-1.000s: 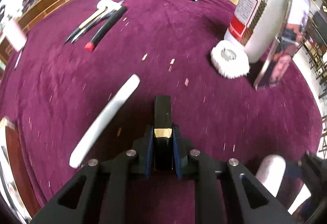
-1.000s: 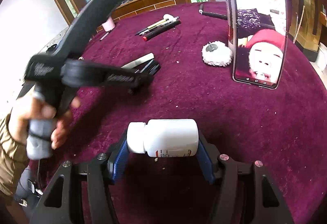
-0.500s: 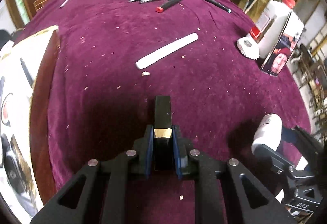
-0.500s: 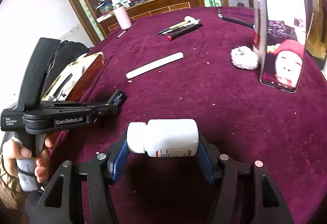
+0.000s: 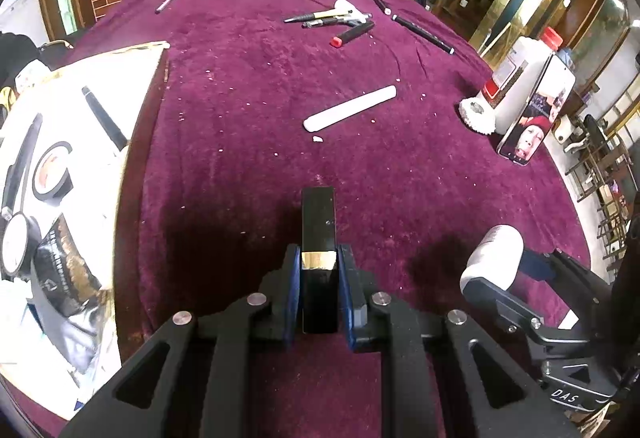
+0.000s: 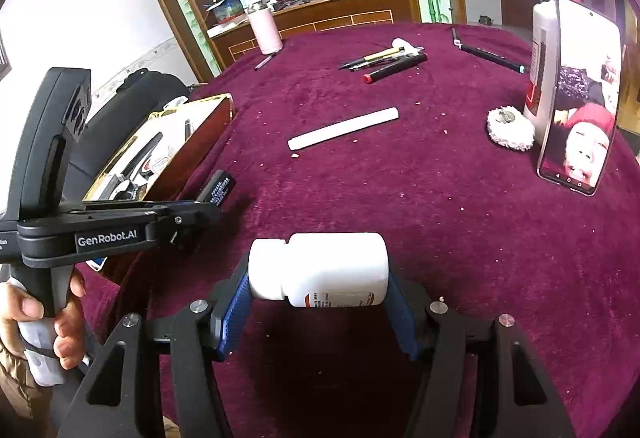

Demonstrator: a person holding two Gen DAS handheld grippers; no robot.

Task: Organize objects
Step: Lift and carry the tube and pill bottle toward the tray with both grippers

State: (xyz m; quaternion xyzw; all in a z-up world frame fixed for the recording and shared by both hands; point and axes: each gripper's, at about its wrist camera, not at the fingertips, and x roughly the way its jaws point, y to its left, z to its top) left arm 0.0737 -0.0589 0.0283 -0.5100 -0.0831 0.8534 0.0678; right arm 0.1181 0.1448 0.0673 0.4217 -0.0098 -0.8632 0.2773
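Note:
My left gripper (image 5: 319,280) is shut on a slim black case with a gold band (image 5: 318,226), held above the maroon tablecloth (image 5: 260,142). My right gripper (image 6: 319,290) is shut on a white pill bottle (image 6: 320,268) lying sideways, cap to the left. The bottle (image 5: 494,258) also shows at the lower right of the left wrist view. An open wooden box with a white lining (image 5: 96,166) sits at the table's left edge, with a pen and round tins inside. In the right wrist view the box (image 6: 168,150) lies just beyond the black case (image 6: 219,187), carried by the left gripper (image 6: 202,210).
A white stick (image 5: 350,108) lies mid-table. Pens and a red-capped marker (image 5: 352,34) lie at the far side. A large white jug (image 5: 516,78), a propped phone (image 5: 536,118) and a white fluffy puff (image 5: 476,114) stand at the right. A pink tumbler (image 6: 264,30) stands far left.
My left gripper has swung left with the black case, bringing the open box into its view. My right gripper, with the bottle, has drifted back and left, away from the phone.

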